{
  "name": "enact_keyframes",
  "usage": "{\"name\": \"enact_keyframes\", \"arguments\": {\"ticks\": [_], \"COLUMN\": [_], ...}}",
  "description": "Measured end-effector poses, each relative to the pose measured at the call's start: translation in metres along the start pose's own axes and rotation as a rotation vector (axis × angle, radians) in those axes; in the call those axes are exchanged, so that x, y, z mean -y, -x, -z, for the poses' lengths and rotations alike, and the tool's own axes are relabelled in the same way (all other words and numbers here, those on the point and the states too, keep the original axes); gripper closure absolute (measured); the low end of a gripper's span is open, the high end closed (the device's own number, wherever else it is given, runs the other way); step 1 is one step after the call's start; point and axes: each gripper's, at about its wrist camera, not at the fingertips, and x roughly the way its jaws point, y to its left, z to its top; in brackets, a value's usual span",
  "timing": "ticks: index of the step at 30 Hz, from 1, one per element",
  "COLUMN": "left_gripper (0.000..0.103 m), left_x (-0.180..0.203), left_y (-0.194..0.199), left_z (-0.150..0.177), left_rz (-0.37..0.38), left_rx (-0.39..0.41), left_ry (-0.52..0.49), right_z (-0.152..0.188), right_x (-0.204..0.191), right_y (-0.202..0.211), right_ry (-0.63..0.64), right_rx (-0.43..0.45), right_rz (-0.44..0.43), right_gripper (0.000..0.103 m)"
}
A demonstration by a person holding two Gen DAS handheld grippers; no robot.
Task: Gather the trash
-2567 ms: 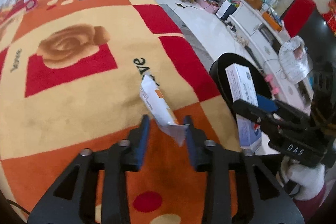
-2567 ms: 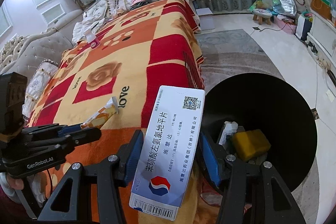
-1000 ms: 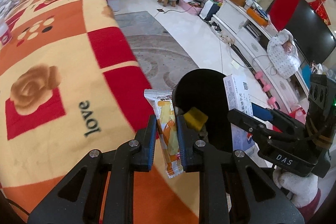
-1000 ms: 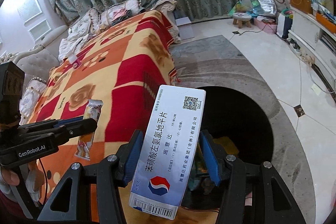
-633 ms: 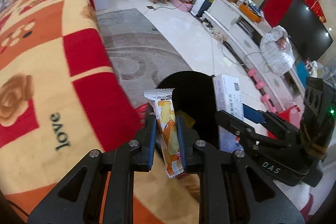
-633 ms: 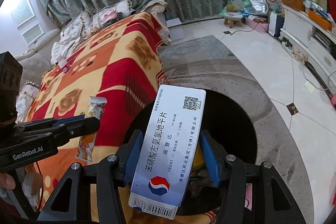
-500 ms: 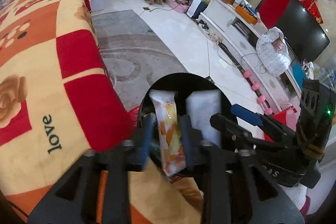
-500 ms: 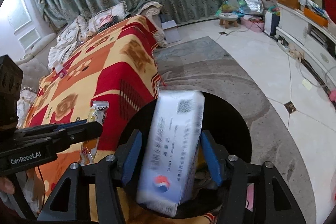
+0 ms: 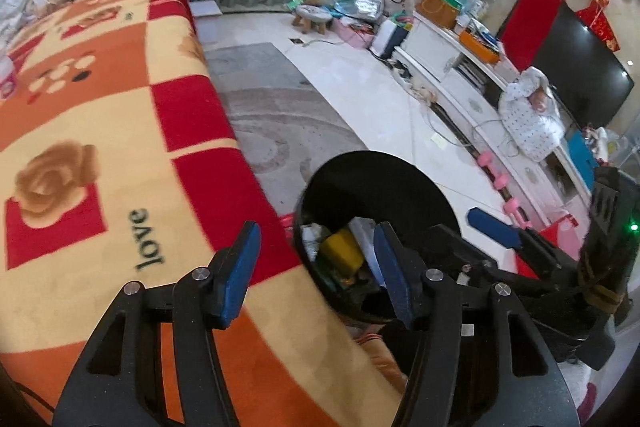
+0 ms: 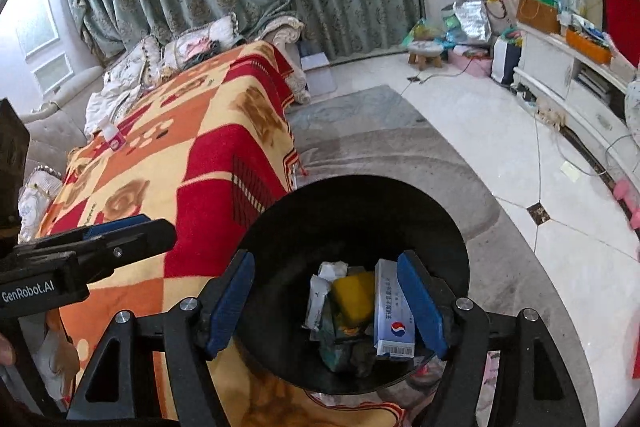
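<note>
A black round bin (image 10: 360, 211) stands on the floor beside the blanket's edge. In it lie the white medicine box (image 10: 392, 319), a yellow sponge (image 10: 354, 293) and a pale packet (image 10: 318, 297). My right gripper (image 10: 326, 303) hangs over the bin with its jaws opening and nothing between the pads. In the left wrist view the bin (image 9: 376, 183) sits just right of my left gripper (image 9: 316, 271), whose jaws are also opening and empty. The sponge (image 9: 342, 251) shows inside. The left gripper (image 10: 136, 231) reaches in from the left of the right wrist view.
A red, orange and yellow blanket (image 9: 100, 147) covers the sofa at left, with a small pink-and-white bottle (image 10: 113, 137) on its far part. A grey rug (image 10: 380, 147) lies under the bin. A white cabinet (image 9: 460, 79) and a small stool (image 10: 426, 53) stand farther off.
Both grippers have opened. The snack wrapper has left the left jaws and the white box has left the right jaws; the box now lies in the bin.
</note>
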Motion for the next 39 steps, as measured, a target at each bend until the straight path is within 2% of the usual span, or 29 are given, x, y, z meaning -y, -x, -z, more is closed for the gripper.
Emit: {"name": "enact_keyframes", "arguments": {"ticks": [3, 9, 13, 27, 39], "left_gripper": [0.046, 0.046, 0.045, 0.046, 0.046], "left_x": [0.0, -0.006, -0.003, -0.008, -0.012], "left_y": [0.014, 0.034, 0.049, 0.072, 0.073], "left_z": [0.006, 0.015, 0.018, 0.02, 0.022], "left_rz": [-0.037, -0.041, -0.096, -0.123, -0.136], "left_rx": [0.047, 0.1, 0.17, 0.247, 0.254], "left_ry": [-0.023, -0.012, -0.054, -0.053, -0.036], "right_z": [-0.001, -0.002, -0.003, -0.009, -0.01], "right_x": [-0.007, -0.019, -0.026, -0.053, -0.063], "right_y": [0.007, 0.018, 0.025, 0.047, 0.052], "right_ry": [0.016, 0.037, 0.04, 0.09, 0.112], "right_rx": [0.027, 0.059, 0.079, 0.148, 0.165], "right_rz": [0.029, 0.051, 0.044, 0.061, 0.076], "right_gripper": [0.032, 0.032, 0.032, 0.029, 0.028]}}
